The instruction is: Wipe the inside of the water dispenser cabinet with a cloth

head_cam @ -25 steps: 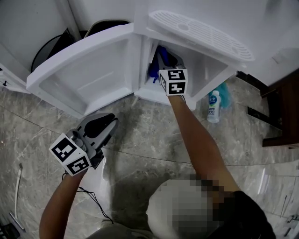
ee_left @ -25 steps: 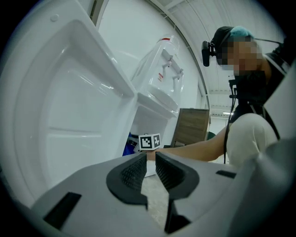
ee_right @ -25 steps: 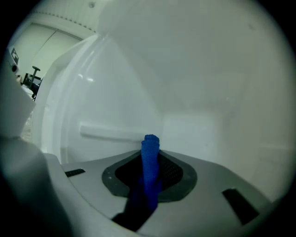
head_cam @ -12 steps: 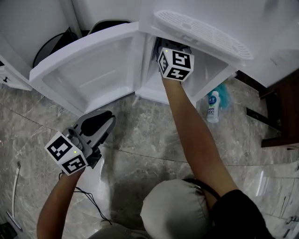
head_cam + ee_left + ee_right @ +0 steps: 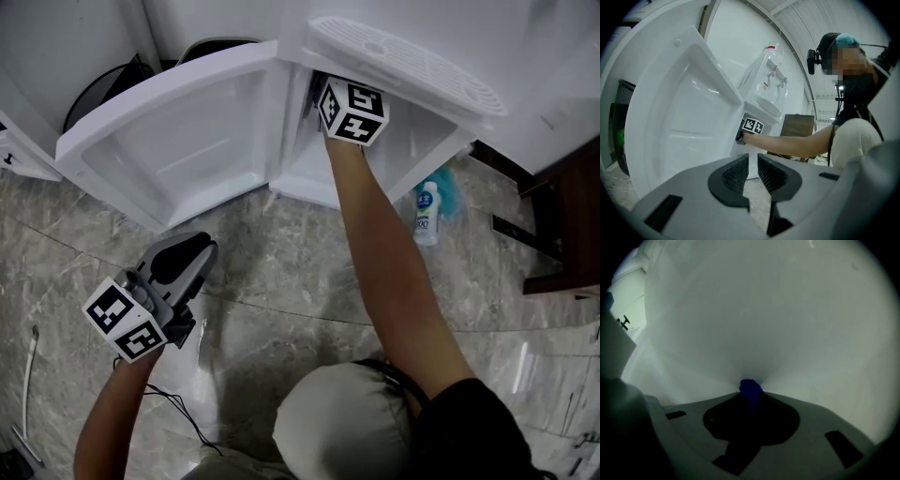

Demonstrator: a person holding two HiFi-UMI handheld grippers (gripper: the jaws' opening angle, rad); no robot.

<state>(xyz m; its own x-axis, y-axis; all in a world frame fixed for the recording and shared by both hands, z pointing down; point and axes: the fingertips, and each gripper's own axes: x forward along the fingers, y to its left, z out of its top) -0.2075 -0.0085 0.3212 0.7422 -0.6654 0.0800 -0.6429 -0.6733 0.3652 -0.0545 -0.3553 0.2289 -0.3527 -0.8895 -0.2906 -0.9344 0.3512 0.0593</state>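
The white water dispenser cabinet (image 5: 412, 155) stands open, its door (image 5: 187, 141) swung out to the left. My right gripper (image 5: 322, 92) reaches into the top of the cabinet, its fingertips hidden under the dispenser's shelf. In the right gripper view it (image 5: 751, 394) is shut on a blue cloth (image 5: 750, 386), whose tip presses against a pale inner wall. My left gripper (image 5: 192, 251) hovers over the marble floor in front of the door. Its jaws (image 5: 753, 164) stand a narrow slit apart with nothing between them. The left gripper view shows the right gripper (image 5: 740, 136) at the cabinet's mouth.
A white spray bottle (image 5: 428, 214) stands on the floor right of the cabinet, beside something teal (image 5: 452, 187). A black bin (image 5: 103, 94) sits behind the door. Dark wooden furniture (image 5: 562, 225) is at the right edge. A thin cable (image 5: 178, 403) trails across the floor.
My right gripper has risen from low in the cabinet to its top, and the blue cloth is now hidden in the head view. The left gripper has drifted slightly down-left.
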